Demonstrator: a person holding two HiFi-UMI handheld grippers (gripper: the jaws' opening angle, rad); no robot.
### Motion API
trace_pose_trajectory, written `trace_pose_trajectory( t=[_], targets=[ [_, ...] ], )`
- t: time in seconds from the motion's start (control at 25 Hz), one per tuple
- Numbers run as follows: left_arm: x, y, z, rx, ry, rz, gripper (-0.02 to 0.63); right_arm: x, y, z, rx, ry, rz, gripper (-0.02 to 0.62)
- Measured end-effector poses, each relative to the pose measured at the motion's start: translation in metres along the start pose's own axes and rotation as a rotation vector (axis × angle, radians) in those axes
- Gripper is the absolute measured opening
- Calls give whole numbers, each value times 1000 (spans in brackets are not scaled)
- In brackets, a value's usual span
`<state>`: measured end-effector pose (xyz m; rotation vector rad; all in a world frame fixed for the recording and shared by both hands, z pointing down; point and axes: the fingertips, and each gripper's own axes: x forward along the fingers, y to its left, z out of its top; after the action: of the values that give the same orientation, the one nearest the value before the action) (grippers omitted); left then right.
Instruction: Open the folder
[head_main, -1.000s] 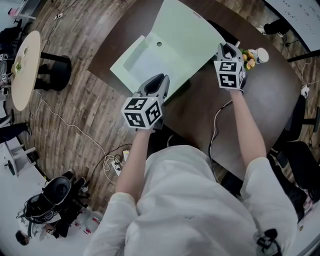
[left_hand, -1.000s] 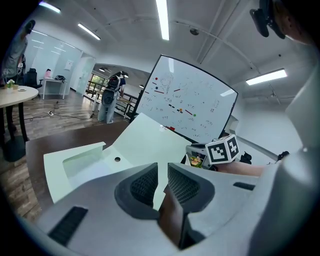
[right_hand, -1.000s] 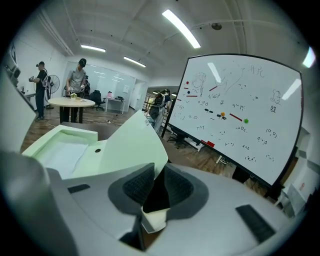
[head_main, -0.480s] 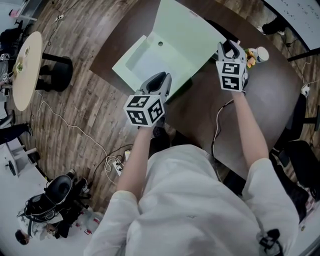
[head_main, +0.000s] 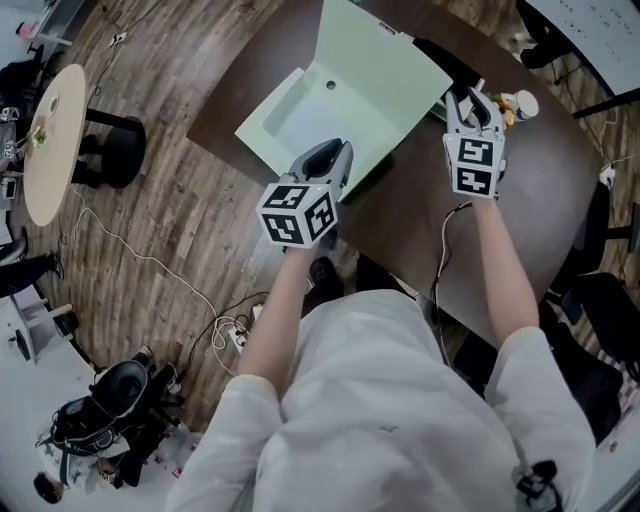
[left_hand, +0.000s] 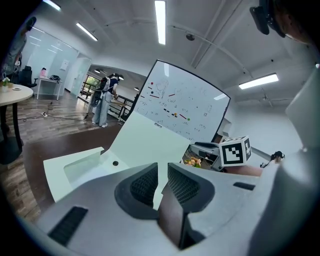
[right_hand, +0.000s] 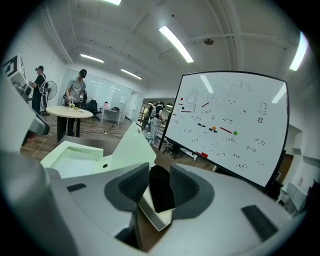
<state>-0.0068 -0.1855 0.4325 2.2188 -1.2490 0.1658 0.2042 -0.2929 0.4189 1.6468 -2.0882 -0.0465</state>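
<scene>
Right gripper (head_main: 472, 100) rose — jaws just opening, clear of folder (head_main: 345, 85).

In the head view the left gripper (head_main: 332, 152) covers the folder's (head_main: 350, 90) near edge, and the picture's top edge cuts off its far corner. The right gripper's (head_main: 472, 98) jaws have just been opening; the dark thing (right_hand: 160, 188) between them is blurred beyond naming. The small yellow and white objects (head_main: 512, 106) nearby are too small to identify, and the whiteboard's (right_hand: 230, 120) writing is unreadable.

Before you is a dark brown table (head_main: 540, 180) on a wooden floor (head_main: 170, 190) with cables (head_main: 218, 322). A round pale table (head_main: 45, 140) stands well apart at your left.
</scene>
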Motion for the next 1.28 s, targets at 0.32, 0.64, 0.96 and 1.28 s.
trace_pose_trajectory(
  t=[0.32,0.64,0.96,1.28],
  targets=[
    [-27,1,12,22,-35,-48,63,-48,48,21,2,-8,47,92],
    [-74,2,20,52,-59,-97,63,-106,105,49,52,-30,61,37],
    [-114,-6,31,173,-88,-113,63,-152,151,62,83,-47,73,6],
    [-150,-9,31,227,-114,-138,41,-194,192,74,107,-72,79,5]
  ],
)
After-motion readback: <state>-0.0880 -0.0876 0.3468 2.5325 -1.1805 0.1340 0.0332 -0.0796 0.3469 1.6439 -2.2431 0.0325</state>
